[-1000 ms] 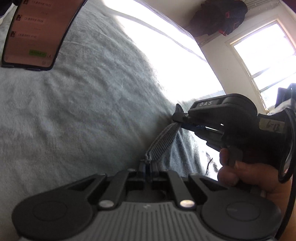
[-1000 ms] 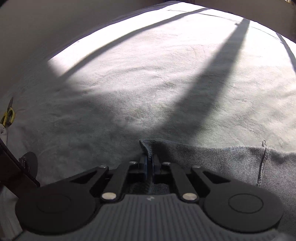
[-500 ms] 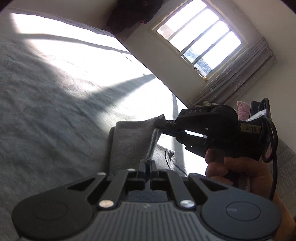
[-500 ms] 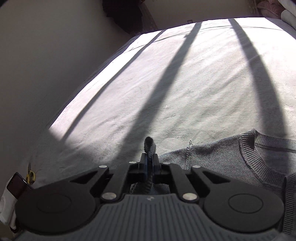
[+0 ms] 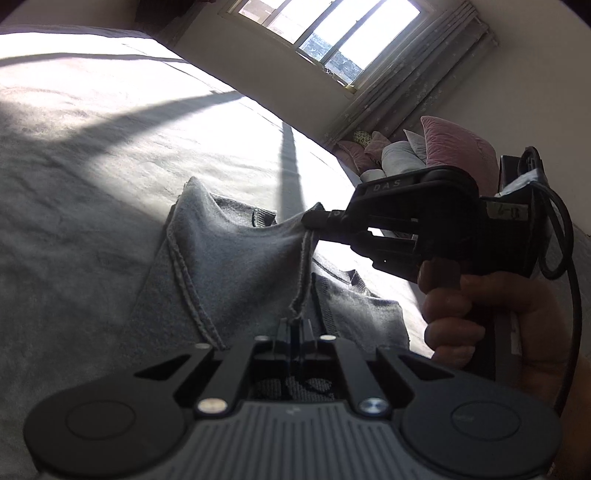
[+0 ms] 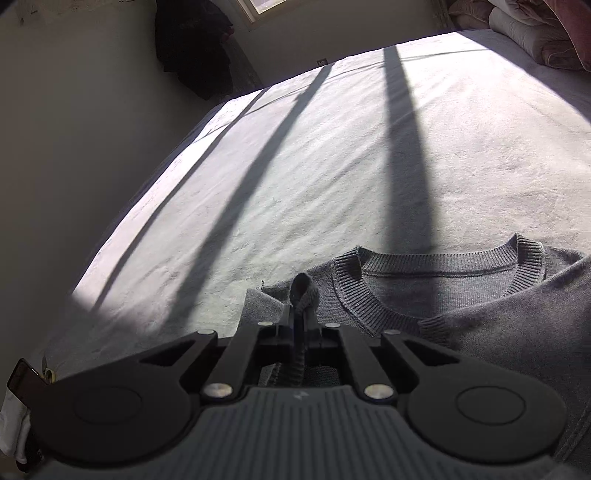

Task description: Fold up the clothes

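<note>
Sweater [image 6: 480,325], grey knit, lies on the bed [image 6: 332,166] with its ribbed collar [image 6: 436,258] facing the far end. Left tongs [image 5: 295,325] are clamped on a fold of the sweater's edge, the cloth rising from the bed to the closed tips. Right tongs [image 6: 301,317] are likewise clamped on the sweater, a ribbed hem pinched between them and curling up just above the tips, beside the collar. In the left wrist view the right tongs come in from the right, gripped by a hand [image 5: 480,314], their tips pinching the same lifted fold farther along, so the cloth stretches taut between the two pairs. Sun falls across the bed in bright patches crossed by long dark bars of shadow. Window [image 5: 325,29] stands beyond the bed, with pillows [image 5: 454,147] piled at one end. Dark clothing [image 6: 195,48] hangs by the wall.
</note>
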Motion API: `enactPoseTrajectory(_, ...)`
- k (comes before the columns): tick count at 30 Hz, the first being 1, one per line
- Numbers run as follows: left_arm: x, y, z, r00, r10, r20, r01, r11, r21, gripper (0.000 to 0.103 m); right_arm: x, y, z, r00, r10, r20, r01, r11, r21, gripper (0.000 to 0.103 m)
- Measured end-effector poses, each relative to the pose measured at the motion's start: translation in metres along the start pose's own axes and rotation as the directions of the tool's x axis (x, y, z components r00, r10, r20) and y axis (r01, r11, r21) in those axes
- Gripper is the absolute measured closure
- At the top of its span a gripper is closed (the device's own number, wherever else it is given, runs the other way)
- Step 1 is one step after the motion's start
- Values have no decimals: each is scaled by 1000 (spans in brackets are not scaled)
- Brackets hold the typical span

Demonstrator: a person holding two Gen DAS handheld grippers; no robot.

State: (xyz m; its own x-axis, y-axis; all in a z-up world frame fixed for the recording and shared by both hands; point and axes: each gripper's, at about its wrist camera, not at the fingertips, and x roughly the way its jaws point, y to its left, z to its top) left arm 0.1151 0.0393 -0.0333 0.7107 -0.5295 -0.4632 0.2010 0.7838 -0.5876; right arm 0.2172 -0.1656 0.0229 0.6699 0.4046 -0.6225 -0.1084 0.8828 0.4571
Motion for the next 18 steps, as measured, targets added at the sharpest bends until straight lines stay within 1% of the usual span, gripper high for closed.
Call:
enactPoseTrajectory(6,9,-13,-18,999,-19,-45,21,998,52,99,-13,-26,-6,999,-35,8,35,999,20,98)
enactPoseTrajectory(10,14,-17,-23,993,-59,-103,65,996,58,98,-12,-42,-12,998,-64,12,64,998,27,98)
enactPoseTrajectory(12,13,-21,-23,989,-80,-123,89,993,73,98,-9,-49,-15,996,-93,12,93,995,38,98)
enactPoseTrajectory(14,10,-25,-23,985,-101,-143,115,989,90,93,-8,-57,-17,994,-113,13,112,992,64,97)
enactPoseTrajectory(15,9,-25,-22,982,-110,-152,125,988,95,90,-7,-61,-18,992,-122,13,121,990,78,94)
enactPoseTrajectory(16,7,-26,-20,980,-118,-161,135,986,100,88,-9,-65,-19,991,-132,19,129,987,98,88)
enactPoseTrajectory(18,-1,-27,-17,975,-139,-174,160,980,117,84,-16,-70,-21,992,-122,26,118,985,128,86)
